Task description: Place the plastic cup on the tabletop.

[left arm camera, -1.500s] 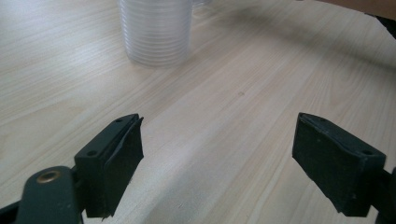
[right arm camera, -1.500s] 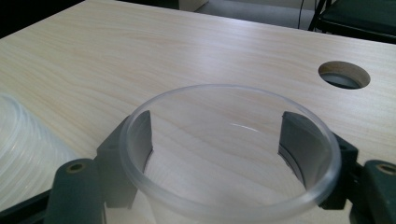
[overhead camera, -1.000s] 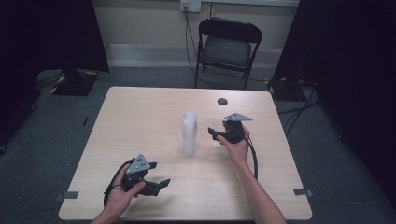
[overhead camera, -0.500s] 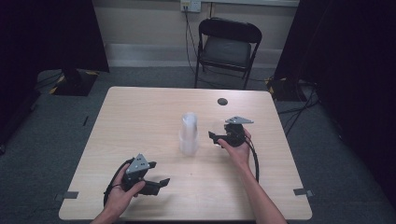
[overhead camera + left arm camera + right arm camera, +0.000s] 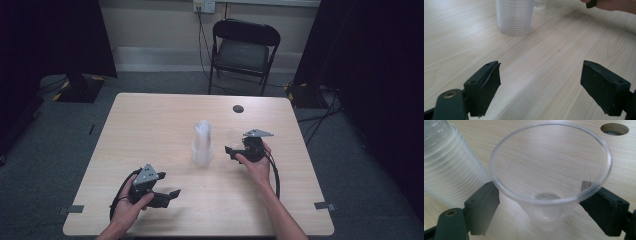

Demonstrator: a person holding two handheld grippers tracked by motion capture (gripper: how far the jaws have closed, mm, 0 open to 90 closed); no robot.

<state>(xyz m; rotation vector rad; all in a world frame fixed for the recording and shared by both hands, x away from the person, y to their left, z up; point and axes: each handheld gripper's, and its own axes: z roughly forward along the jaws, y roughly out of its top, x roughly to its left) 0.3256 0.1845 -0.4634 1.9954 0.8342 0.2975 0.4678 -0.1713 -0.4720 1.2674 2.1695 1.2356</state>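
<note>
Table [image 5: 150,125], light wood, seen from above; person's forearms enter from the near edge. Left gripper [image 5: 172,193] rests low on the near-left part of the table, held in the left hand [image 5: 131,202], jaws spread wide with nothing between them; in the left gripper view only bare wood lies between its jaws. Stack of clear cups [image 5: 202,142] stands upright near the table's middle, ahead and to the right of the left gripper, well apart from it; its ribbed base also shows at the top of the left gripper view [image 5: 514,17]. Single clear cup [image 5: 550,180] sits just right of the stack, upright, mouth up, between the jaws of the right gripper [image 5: 231,150]. Jaws flank the cup's lower wall on both sides; whether they actually press on it, cannot tell. Right hand [image 5: 255,162] holds that gripper. Round hole [image 5: 238,108] in the tabletop lies farther back, right of centre.
</note>
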